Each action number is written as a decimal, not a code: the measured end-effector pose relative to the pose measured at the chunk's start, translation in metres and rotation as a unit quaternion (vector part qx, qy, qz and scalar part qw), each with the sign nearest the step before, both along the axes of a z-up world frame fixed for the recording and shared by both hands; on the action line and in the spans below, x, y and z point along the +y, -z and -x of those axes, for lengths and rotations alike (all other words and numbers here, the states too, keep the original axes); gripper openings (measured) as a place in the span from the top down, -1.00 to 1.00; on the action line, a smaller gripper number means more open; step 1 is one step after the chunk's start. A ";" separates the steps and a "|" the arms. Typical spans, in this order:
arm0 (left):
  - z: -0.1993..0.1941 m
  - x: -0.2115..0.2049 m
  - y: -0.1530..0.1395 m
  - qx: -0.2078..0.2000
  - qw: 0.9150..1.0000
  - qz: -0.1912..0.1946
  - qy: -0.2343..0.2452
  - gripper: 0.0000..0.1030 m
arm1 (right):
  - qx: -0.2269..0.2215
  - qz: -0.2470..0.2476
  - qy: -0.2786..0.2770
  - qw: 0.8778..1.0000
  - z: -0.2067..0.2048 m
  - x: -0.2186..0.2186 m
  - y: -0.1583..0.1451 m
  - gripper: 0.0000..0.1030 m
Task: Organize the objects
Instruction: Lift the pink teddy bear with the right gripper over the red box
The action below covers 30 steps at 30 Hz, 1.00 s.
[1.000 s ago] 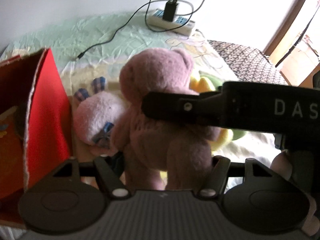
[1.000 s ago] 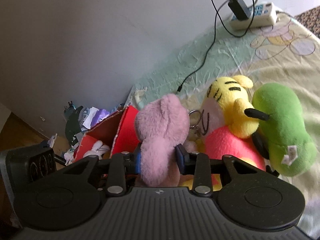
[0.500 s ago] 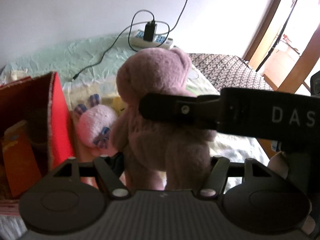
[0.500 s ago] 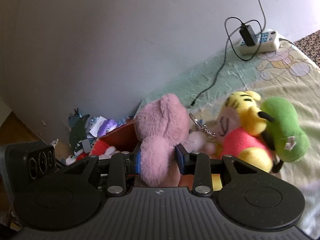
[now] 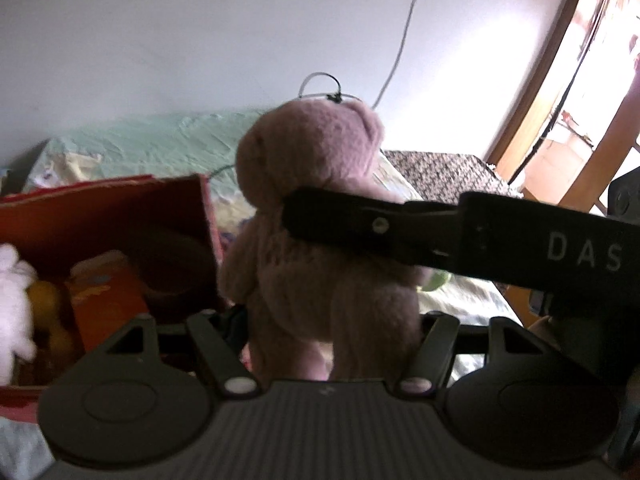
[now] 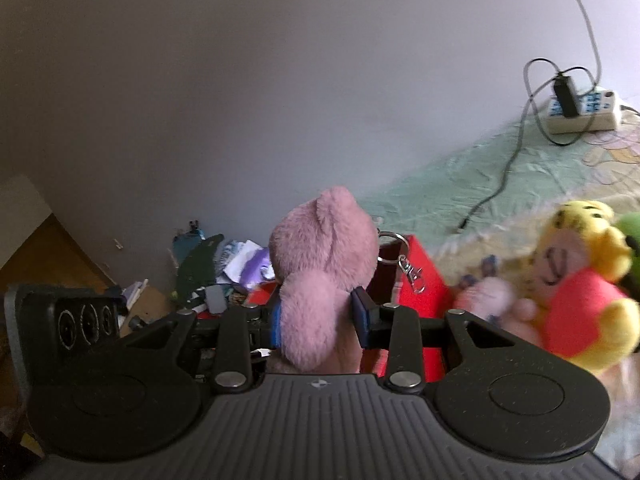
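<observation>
Pink plush teddy bear point(image 5: 320, 216), upright, raised beside open red cardboard box point(image 5: 120, 216); clamped at the lower body by left gripper point(image 5: 332, 324), at one limb by right gripper point(image 6: 318, 316). White lettering "DAS" legible on the right gripper's body. Yellow plush tiger point(image 6: 576, 280) on the bed.

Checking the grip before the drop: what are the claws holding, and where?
Both hold the pink teddy bear: left claw around its legs, right claw at its upper body.
</observation>
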<state>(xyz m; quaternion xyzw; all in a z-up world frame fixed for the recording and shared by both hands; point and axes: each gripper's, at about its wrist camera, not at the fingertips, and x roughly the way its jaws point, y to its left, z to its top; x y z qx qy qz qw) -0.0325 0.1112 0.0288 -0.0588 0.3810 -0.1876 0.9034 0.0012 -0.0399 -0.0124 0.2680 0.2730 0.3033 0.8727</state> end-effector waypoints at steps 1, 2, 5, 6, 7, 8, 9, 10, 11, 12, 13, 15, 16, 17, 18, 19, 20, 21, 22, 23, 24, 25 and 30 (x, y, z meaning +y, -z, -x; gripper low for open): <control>0.002 0.006 -0.002 -0.004 1.000 0.001 -0.004 -0.30 | -0.003 -0.001 -0.002 1.000 -0.001 0.006 -0.001 0.29; 0.002 0.012 -0.004 -0.007 1.000 0.001 -0.007 -0.31 | -0.007 0.000 -0.004 1.000 -0.001 0.012 -0.003 0.29; 0.006 0.029 -0.008 -0.016 1.000 0.001 -0.018 -0.31 | -0.020 0.002 -0.012 1.000 -0.002 0.032 -0.006 0.29; 0.007 0.036 -0.010 -0.019 1.000 0.000 -0.021 -0.31 | -0.024 0.002 -0.014 1.000 -0.002 0.038 -0.007 0.29; 0.007 0.042 -0.012 -0.022 0.999 -0.001 -0.024 -0.31 | -0.028 0.002 -0.016 0.999 -0.004 0.045 -0.008 0.29; 0.007 0.048 -0.013 -0.026 0.999 -0.003 -0.027 -0.31 | -0.031 0.001 -0.018 0.999 -0.006 0.050 -0.009 0.29; 0.008 0.054 -0.014 -0.029 0.999 -0.005 -0.031 -0.31 | -0.033 -0.001 -0.020 0.999 -0.008 0.056 -0.009 0.29; 0.008 0.060 -0.016 -0.032 0.999 -0.007 -0.035 -0.31 | -0.036 -0.003 -0.023 0.999 -0.010 0.062 -0.010 0.29; 0.008 0.067 -0.018 -0.035 0.999 -0.008 -0.038 -0.31 | -0.038 -0.006 -0.024 0.999 -0.011 0.068 -0.010 0.29; 0.008 0.073 -0.020 -0.039 0.998 -0.009 -0.041 -0.31 | -0.041 -0.007 -0.026 0.999 -0.014 0.074 -0.010 0.29; 0.007 0.079 -0.022 -0.044 0.998 -0.012 -0.045 -0.31 | -0.043 -0.008 -0.028 0.999 -0.016 0.080 -0.010 0.29; 0.005 0.092 -0.024 -0.049 0.997 -0.016 -0.052 -0.31 | -0.046 -0.008 -0.033 0.998 -0.020 0.092 -0.009 0.29; 0.003 0.098 -0.024 -0.051 0.997 -0.020 -0.056 -0.31 | -0.044 -0.006 -0.035 0.998 -0.024 0.098 -0.007 0.29; 0.000 0.103 -0.023 -0.051 0.997 -0.023 -0.060 -0.31 | -0.042 -0.005 -0.038 0.998 -0.027 0.104 -0.004 0.29; -0.002 0.109 -0.021 -0.049 0.996 -0.028 -0.064 -0.31 | -0.037 -0.004 -0.041 0.998 -0.031 0.111 0.000 0.29; -0.003 0.115 -0.018 -0.046 0.996 -0.031 -0.068 -0.31 | -0.031 -0.003 -0.044 0.999 -0.033 0.116 0.003 0.29; -0.006 0.121 -0.015 -0.042 0.996 -0.034 -0.073 -0.31 | -0.023 -0.002 -0.047 0.999 -0.037 0.122 0.008 0.29; -0.007 0.128 -0.011 -0.036 0.996 -0.037 -0.077 -0.31 | -0.015 -0.002 -0.049 0.999 -0.040 0.127 0.012 0.29; -0.008 0.134 -0.006 -0.030 0.995 -0.040 -0.081 -0.31 | -0.006 -0.001 -0.052 0.999 -0.043 0.132 0.017 0.29; -0.010 0.139 -0.001 -0.024 0.995 -0.044 -0.085 -0.31 | 0.000 0.001 -0.054 0.999 -0.045 0.137 0.020 0.29; -0.013 0.143 0.005 -0.018 0.995 -0.048 -0.089 -0.31 | 0.006 0.004 -0.056 0.998 -0.047 0.141 0.024 0.29; -0.015 0.147 0.010 -0.012 0.994 -0.050 -0.092 -0.31 | 0.011 0.008 -0.056 0.998 -0.051 0.145 0.028 0.29; -0.023 0.158 0.028 -0.001 0.994 -0.055 -0.096 -0.31 | 0.041 0.010 -0.056 0.998 -0.064 0.152 0.038 0.29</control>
